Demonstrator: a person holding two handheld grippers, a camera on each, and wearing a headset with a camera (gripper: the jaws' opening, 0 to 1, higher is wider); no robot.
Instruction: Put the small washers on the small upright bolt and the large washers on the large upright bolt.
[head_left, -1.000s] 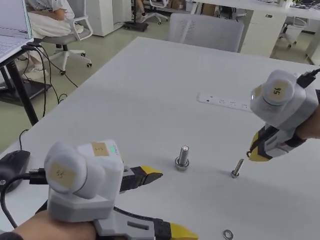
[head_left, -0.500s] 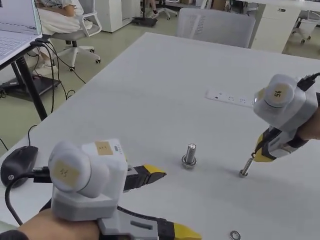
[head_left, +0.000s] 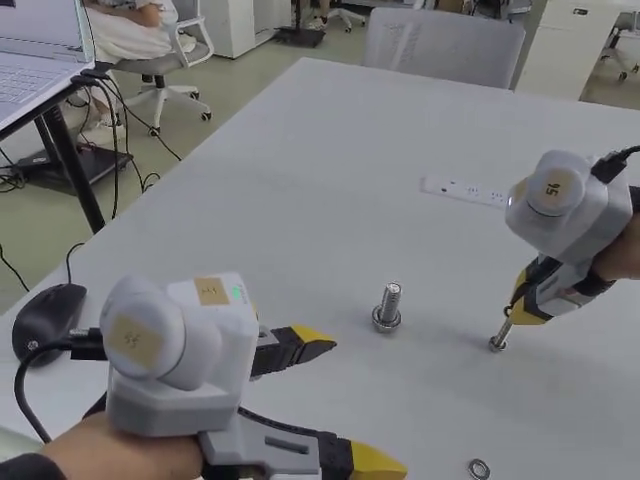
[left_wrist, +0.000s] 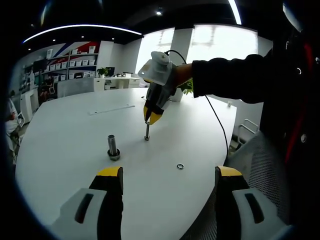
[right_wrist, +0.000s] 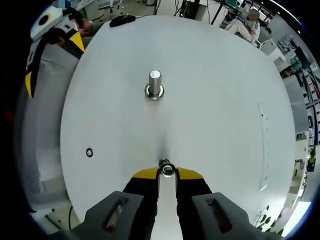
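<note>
Right claw (right_wrist: 167, 175), pinched on a small washer (right_wrist: 167, 169), has dropped to the small bolt (head_left: 498, 335) at head view's right, so threading looks imminent; left claw (left_wrist: 169, 171) gapes idle; spare washer (head_left: 480, 467) lies lower right on table (head_left: 300, 180).

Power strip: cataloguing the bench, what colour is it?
White; the power strip shows best in the head view.

Round sticker (head_left: 552, 188) on the right gripper (head_left: 512, 318) bears two characters, not clearly readable.
</note>
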